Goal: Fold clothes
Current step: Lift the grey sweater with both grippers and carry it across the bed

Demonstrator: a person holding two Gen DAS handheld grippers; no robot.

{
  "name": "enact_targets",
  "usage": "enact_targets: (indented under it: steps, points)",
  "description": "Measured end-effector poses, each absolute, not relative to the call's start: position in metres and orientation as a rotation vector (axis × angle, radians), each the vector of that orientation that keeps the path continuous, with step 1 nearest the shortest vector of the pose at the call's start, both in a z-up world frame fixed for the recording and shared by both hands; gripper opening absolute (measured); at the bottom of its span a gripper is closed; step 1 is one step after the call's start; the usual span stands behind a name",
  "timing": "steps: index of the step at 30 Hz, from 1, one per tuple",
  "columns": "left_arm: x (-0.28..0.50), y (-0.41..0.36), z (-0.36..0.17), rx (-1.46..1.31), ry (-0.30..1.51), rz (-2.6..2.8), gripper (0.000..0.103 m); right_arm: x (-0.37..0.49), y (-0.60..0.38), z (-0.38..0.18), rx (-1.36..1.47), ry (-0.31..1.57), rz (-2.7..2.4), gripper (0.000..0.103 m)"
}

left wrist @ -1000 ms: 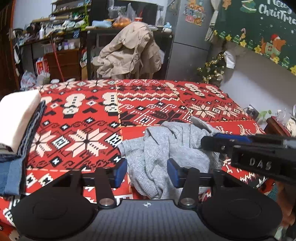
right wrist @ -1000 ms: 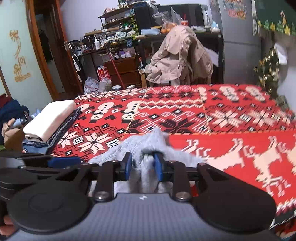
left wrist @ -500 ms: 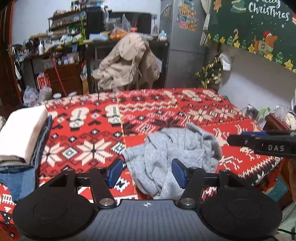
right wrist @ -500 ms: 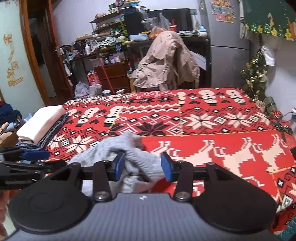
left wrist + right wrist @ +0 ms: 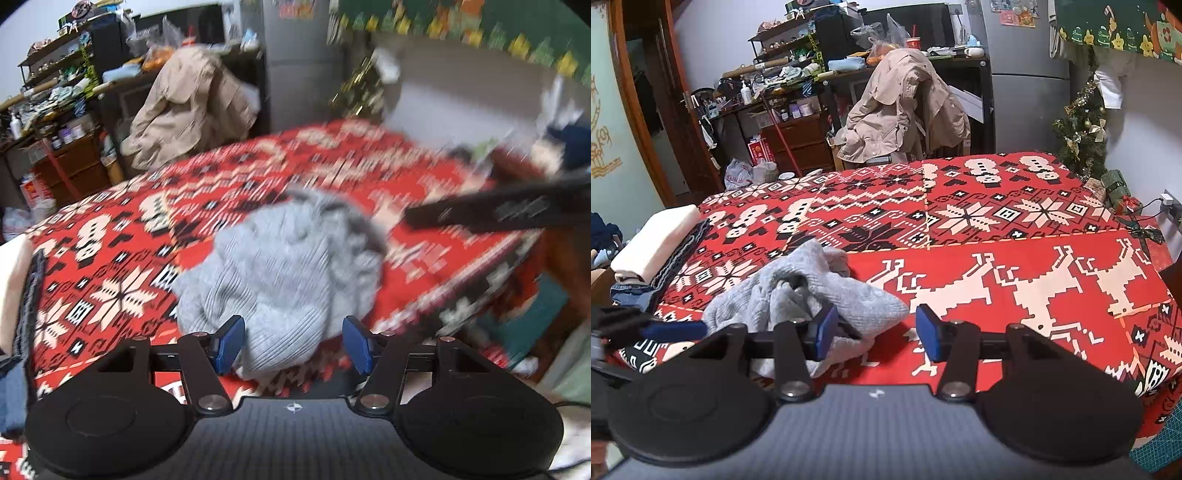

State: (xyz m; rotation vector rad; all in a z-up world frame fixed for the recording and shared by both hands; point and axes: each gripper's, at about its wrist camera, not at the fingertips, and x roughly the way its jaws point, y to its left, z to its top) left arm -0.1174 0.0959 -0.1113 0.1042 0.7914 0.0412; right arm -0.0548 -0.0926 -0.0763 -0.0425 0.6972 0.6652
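Note:
A crumpled grey knit sweater (image 5: 288, 273) (image 5: 798, 295) lies in a heap on the red patterned blanket (image 5: 997, 229) near the bed's front edge. My left gripper (image 5: 293, 343) hangs over its near end, jaws apart, with ribbed cloth showing between the blue pads (image 5: 229, 343), which do not press on it. My right gripper (image 5: 877, 334) sits at the sweater's right edge. Its jaws are opening, and only a corner of cloth lies by the left pad (image 5: 825, 332). The left wrist view is blurred, and there the right gripper (image 5: 498, 210) shows as a dark bar.
A folded stack (image 5: 653, 247) with a cream piece on top sits at the bed's left edge. Behind the bed a beige jacket (image 5: 905, 110) hangs over a chair. A small Christmas tree (image 5: 1078, 133) stands at the back right. The blanket's right half shows only its reindeer pattern.
My right gripper let go of the grey sweater, spread its jaws and drew off to the right. My left gripper rolled and came down over the heap, jaws slightly wider.

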Motion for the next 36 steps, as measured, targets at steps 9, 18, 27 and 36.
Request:
enact_targets:
  steps: [9,18,27,36]
  points:
    - [-0.115,0.131,-0.112,-0.072,0.785,0.171,0.014,-0.055,-0.097,-0.079,-0.045,0.708,0.646,0.055]
    - [-0.129,0.178,-0.089,-0.199,0.691,0.355,0.010,-0.058,-0.087,-0.088,-0.064,0.733,0.678,0.055]
    - [-0.134,0.185,-0.082,-0.233,0.672,0.356,0.010,-0.070,-0.061,-0.105,-0.152,0.793,0.782,0.055]
    - [-0.135,0.190,-0.076,-0.232,0.644,0.355,0.010,-0.068,-0.037,-0.103,-0.195,0.719,0.785,0.005]
